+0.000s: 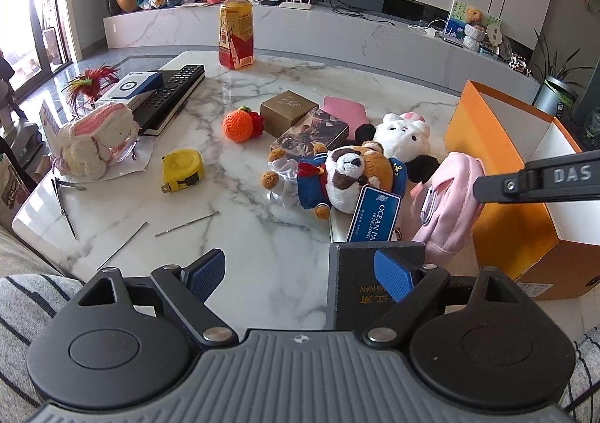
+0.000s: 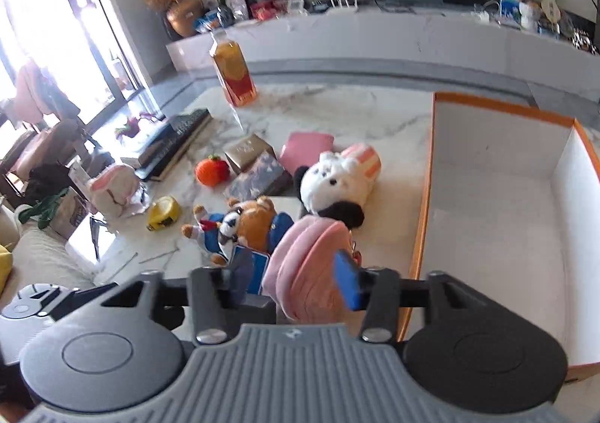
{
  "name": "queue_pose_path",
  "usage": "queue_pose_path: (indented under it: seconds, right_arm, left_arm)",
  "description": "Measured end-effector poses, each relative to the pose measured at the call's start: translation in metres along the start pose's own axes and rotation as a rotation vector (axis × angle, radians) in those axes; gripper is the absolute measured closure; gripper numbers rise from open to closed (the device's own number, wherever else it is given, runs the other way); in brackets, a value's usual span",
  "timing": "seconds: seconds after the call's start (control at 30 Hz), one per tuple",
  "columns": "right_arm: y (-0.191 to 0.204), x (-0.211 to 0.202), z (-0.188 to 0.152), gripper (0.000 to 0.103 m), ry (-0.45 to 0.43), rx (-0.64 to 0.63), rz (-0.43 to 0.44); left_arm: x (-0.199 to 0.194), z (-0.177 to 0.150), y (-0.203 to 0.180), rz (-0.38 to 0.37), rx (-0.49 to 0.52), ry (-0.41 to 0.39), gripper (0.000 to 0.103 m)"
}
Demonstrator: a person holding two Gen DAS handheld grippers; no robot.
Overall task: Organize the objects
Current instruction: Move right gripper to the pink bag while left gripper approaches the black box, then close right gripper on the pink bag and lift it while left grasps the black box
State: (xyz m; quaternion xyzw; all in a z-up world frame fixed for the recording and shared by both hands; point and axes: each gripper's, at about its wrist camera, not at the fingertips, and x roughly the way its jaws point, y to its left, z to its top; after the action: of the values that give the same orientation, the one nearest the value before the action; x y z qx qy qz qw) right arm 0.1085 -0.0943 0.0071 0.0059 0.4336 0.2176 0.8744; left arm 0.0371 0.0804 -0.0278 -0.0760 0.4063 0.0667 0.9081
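- our right gripper has its blue pads closed in on the pink pouch, holding it just left of the orange box; in the left wrist view the pouch sits against the box's orange wall.
- right wrist view is motion-blurred, so we can't tell whether the pouch is lifted off the marble table or touching it.
- our left gripper is wide open, nothing between the pads. its right pad overlaps a dark box with gold lettering at the near table edge; contact can't be told.
- box interior is white, nothing visible inside.
- plush pile just left of the box: raccoon toy in blue sailor outfit with a blue tag, white bunny plush behind it.
- behind those: patterned tin, gold box, flat pink item.
- mid table: orange crochet fruit, yellow tape measure.
- left side: crochet bunny, remote.
- far edge: tea bottle, upright.
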Motion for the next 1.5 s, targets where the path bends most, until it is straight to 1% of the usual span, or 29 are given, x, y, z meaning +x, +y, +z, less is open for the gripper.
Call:
queue_pose_path:
  seconds: [0.03,0.07,0.13,0.2,0.27,0.4,0.43,0.47,0.5,0.53,0.57,0.63,0.67,0.73,0.8,0.9,0.93,0.97,1.03,1.13,1.2,1.27,1.33,1.4,1.5]
  right_arm:
    - [0.0,0.007,-0.001,0.076,0.012,0.007,-0.009]
    - [-0.002,0.01,-0.002,0.072,0.017,0.017,-0.004]
    - [-0.002,0.018,-0.001,0.068,0.031,0.024,-0.004]
    - [0.001,0.022,0.001,0.066,0.033,0.025,-0.012]
    - [0.003,0.026,0.003,0.056,0.034,0.033,-0.024]
    - [0.004,0.033,0.007,0.042,0.058,0.083,-0.023]
    - [0.006,0.035,0.008,0.035,0.055,0.075,-0.032]
    - [0.009,0.039,0.007,0.031,0.05,0.055,-0.055]
    - [0.012,0.043,0.007,0.031,0.043,0.034,-0.085]
    - [0.014,0.047,0.006,0.031,0.042,0.024,-0.104]
    - [0.012,0.051,0.005,0.032,0.051,0.034,-0.105]
    - [0.008,0.056,0.003,0.032,0.07,0.077,-0.073]
    - [0.007,0.057,0.003,0.032,0.066,0.079,-0.073]
    - [0.008,0.058,0.0,0.033,0.055,0.068,-0.088]
    - [0.007,0.058,-0.001,0.038,0.033,0.068,-0.108]
    - [0.006,0.057,-0.003,0.048,-0.003,0.06,-0.114]
    - [0.006,0.057,-0.004,0.053,-0.016,0.053,-0.114]
    - [0.006,0.056,-0.004,0.06,-0.022,0.053,-0.107]
    - [0.005,0.05,-0.003,0.068,-0.036,0.064,-0.096]
    - [0.004,0.033,-0.003,0.072,-0.104,0.045,-0.098]
    - [0.001,0.022,-0.003,0.077,-0.141,0.038,-0.101]
    - [-0.006,0.007,-0.003,0.077,-0.171,0.036,-0.092]
    - [-0.015,-0.008,-0.003,0.077,-0.193,0.041,-0.06]
    - [-0.025,-0.024,-0.004,0.077,-0.211,0.071,-0.025]
    - [-0.037,-0.046,-0.008,0.077,-0.245,0.101,0.024]
  left_arm:
    - [0.0,0.0,0.001,-0.003,-0.003,0.004,0.001]
    - [0.001,0.0,0.001,-0.004,-0.002,0.007,0.001]
    - [0.001,0.0,0.0,-0.002,0.005,0.007,0.001]
    - [0.001,-0.001,-0.002,-0.004,0.014,0.008,0.001]
    - [0.001,-0.002,-0.003,-0.007,0.022,0.011,0.001]
    - [0.001,-0.001,-0.003,-0.009,0.027,0.013,0.001]
    - [0.001,-0.001,-0.004,-0.01,0.027,0.013,0.001]
    - [0.001,-0.001,-0.004,-0.009,0.03,0.013,0.001]
    - [0.001,-0.002,-0.005,-0.007,0.034,0.013,0.001]
    - [0.001,-0.002,-0.006,-0.004,0.041,0.014,0.001]
    - [0.002,-0.002,-0.006,-0.002,0.046,0.015,0.001]
    - [0.003,-0.004,-0.007,0.0,0.051,0.017,0.001]
    - [0.004,-0.004,-0.008,-0.001,0.056,0.021,0.001]
    - [0.008,-0.005,-0.012,-0.026,0.071,0.036,0.001]
    - [0.009,-0.007,-0.016,-0.058,0.092,0.039,0.001]
    - [0.008,-0.009,-0.023,-0.09,0.124,0.029,0.001]
    - [0.008,-0.01,-0.025,-0.101,0.131,0.026,0.001]
    - [0.009,-0.01,-0.026,-0.112,0.131,0.025,0.001]
    - [0.013,-0.01,-0.028,-0.125,0.121,0.042,0.0]
    - [0.019,-0.012,-0.031,-0.145,0.085,0.061,0.0]
    - [0.022,-0.014,-0.038,-0.146,0.106,0.057,0.0]
    - [0.024,-0.016,-0.048,-0.143,0.143,0.053,0.0]
    - [0.03,-0.018,-0.057,-0.122,0.173,0.06,0.0]
    - [0.038,-0.019,-0.066,-0.073,0.202,0.074,0.0]
    - [0.045,-0.021,-0.075,0.011,0.236,0.063,0.0]
